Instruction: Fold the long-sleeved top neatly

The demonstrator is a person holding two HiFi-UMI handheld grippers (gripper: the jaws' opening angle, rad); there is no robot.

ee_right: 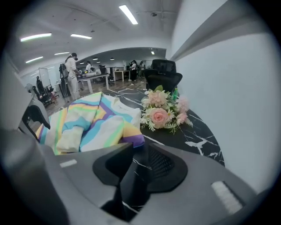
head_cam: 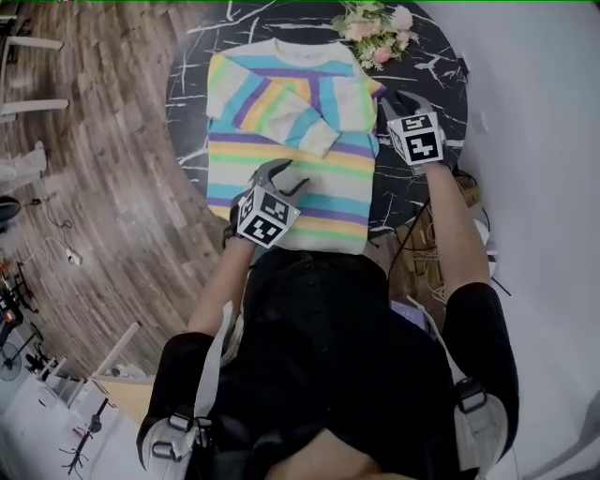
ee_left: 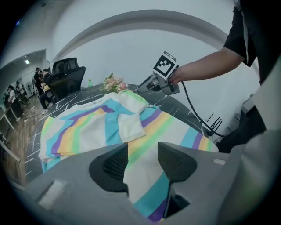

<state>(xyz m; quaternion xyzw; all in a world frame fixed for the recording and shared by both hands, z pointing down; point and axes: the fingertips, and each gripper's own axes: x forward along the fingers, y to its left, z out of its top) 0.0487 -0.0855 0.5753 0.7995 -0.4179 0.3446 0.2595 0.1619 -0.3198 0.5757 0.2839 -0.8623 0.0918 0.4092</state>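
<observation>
The long-sleeved top (head_cam: 323,169), striped in pastel bands, lies flat on the round black marble table (head_cam: 436,66). One sleeve (head_cam: 291,112) is folded across its chest, cuff (ee_left: 130,127) toward the middle. My left gripper (head_cam: 279,174) hovers over the lower body of the top (ee_left: 88,132); its jaws stand open with only cloth showing below the gap (ee_left: 142,160). My right gripper (head_cam: 403,99) is over bare table just off the top's right shoulder (ee_right: 127,132). Its jaws (ee_right: 140,158) are open a narrow way with nothing between them. It also shows across the top as the right gripper (ee_left: 144,87).
A bunch of pink and white flowers (head_cam: 375,28) (ee_right: 160,112) lies at the table's far right edge. Wooden floor (head_cam: 103,187) is to the left and a white wall on the right. Cables (head_cam: 422,253) hang by the table's near right. Black chairs (ee_left: 66,77) and people stand far behind.
</observation>
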